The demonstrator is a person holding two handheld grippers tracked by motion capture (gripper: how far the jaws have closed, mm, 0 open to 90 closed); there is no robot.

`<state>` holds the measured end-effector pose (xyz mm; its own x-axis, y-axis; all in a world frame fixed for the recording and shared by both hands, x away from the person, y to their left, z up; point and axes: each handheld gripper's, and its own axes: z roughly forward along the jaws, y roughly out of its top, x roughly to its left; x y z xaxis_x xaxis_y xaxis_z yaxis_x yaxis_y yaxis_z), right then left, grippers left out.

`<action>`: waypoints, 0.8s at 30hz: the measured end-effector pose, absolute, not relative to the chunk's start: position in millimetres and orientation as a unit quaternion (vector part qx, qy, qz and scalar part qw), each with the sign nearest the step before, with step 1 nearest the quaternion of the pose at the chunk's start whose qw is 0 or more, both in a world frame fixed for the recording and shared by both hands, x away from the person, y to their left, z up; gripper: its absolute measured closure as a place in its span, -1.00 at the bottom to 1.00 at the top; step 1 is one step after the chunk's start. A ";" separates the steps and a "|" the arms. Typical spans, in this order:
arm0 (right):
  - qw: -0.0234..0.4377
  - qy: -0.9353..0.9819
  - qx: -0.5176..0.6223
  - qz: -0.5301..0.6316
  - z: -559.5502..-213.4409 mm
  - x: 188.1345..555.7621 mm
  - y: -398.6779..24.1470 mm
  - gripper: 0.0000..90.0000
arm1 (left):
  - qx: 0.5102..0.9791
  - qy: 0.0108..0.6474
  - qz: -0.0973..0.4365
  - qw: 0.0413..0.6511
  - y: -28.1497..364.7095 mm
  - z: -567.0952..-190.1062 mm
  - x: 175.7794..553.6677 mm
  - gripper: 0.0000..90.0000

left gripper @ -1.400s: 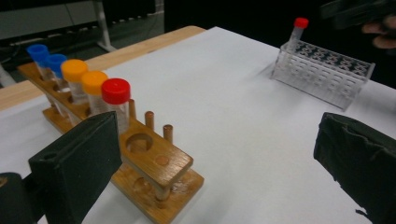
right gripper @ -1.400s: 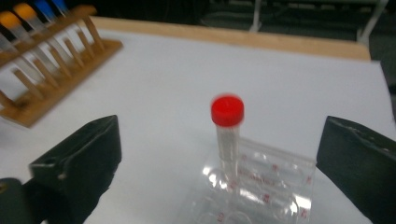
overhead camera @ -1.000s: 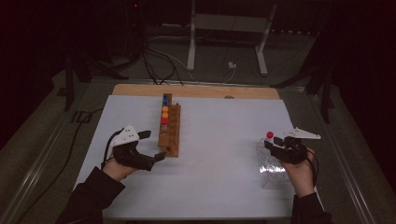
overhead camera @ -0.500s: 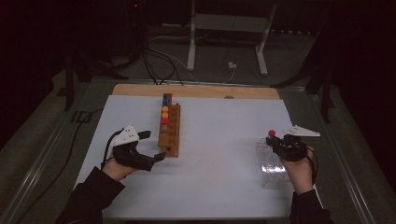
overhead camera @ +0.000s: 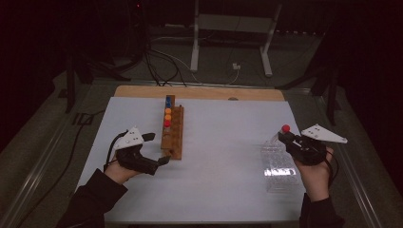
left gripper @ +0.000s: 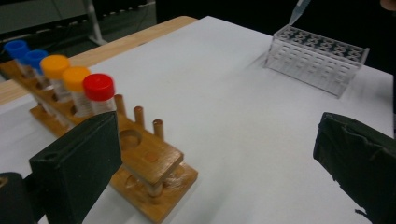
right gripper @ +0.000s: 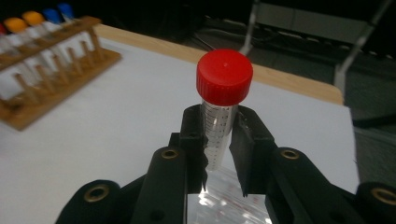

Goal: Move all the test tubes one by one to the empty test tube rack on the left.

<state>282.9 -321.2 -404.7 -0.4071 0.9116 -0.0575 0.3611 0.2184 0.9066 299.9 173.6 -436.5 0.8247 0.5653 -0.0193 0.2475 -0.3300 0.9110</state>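
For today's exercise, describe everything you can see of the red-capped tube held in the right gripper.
The red-capped tube is a clear plastic cylinder with fine printed graduation marks down its side and a round, ribbed red screw cap. It stands upright, clamped just below the cap between the black pads of the right gripper, which alone touches it. In the high view it sits lifted above the clear plastic rack at the right of the white table. Its lower end is hidden; contents cannot be told.

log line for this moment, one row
right gripper: shut on red-capped clear plastic tube, above clear plastic rack | left gripper: open, empty, jaws astride end of wooden tube rack
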 end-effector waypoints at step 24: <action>0.227 0.795 0.356 0.436 -429.2 271.1 -233.1 0.67 | 0.810 0.195 0.106 0.543 123.0 -417.0 294.9 -0.95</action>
